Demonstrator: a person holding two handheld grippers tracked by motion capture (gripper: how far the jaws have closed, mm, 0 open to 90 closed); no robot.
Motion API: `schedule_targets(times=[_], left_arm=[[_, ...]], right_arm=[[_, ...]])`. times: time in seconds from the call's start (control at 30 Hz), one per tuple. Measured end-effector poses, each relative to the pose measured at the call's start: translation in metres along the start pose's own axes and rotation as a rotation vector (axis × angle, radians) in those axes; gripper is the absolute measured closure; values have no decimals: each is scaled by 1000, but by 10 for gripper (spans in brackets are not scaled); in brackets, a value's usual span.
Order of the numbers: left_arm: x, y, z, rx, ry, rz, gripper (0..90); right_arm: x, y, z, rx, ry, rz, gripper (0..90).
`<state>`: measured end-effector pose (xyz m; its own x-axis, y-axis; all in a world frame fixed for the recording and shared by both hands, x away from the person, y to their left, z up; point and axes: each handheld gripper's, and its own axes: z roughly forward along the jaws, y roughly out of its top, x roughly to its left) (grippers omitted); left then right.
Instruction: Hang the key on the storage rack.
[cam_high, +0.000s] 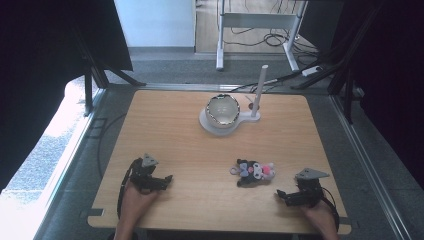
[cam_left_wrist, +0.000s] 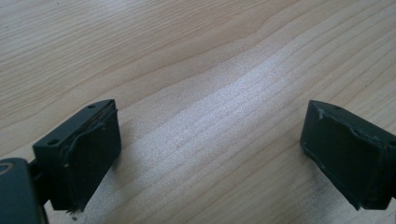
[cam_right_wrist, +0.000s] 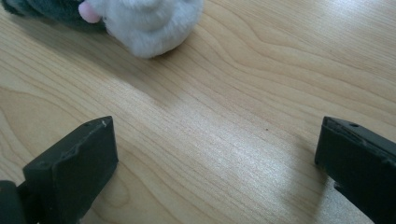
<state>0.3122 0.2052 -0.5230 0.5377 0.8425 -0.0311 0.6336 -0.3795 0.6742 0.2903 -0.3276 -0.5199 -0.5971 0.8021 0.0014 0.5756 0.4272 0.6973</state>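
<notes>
Here the plush toy (cam_high: 254, 172) lies on the table (cam_high: 190, 145), right of centre toward the near edge, just beside the right gripper (cam_high: 283, 195) and well apart from the left gripper (cam_high: 165, 181). In the right gripper view the toy (cam_right_wrist: 149, 23) sits beyond the jaws, its pale fuzzy end nearest, with bare wood between it and the pads. Both grippers rest low over the table with jaws spread wide and nothing between them; the left gripper (cam_left_wrist: 210, 154) faces plain wood.

The likely step is a reach for the toy with the right gripper. To do it well, the jaws should be brought forward until the toy's body, not a limb or ear, lies between the pads, then closed gently, since soft stuffing gives and may slip.

Farther back stand a bowl (cam_high: 223, 110) on a white base (cam_high: 210, 125) and an upright white post (cam_high: 259, 87), perhaps where the toy is meant to go.

The toy's dark parts are cut off at the top of the right gripper view, and from the high view its shape is too small to make out. What the bowl holds cannot be told.
</notes>
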Motion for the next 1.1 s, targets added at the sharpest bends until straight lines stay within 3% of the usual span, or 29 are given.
schedule_targets(times=[0.67,1.1], left_arm=[[0,0,0,0,0,0,50],[0,0,0,0,0,0,49]], right_arm=[[0,0,0,1,1,1,0],[0,6,-1,55,20,-22,0]])
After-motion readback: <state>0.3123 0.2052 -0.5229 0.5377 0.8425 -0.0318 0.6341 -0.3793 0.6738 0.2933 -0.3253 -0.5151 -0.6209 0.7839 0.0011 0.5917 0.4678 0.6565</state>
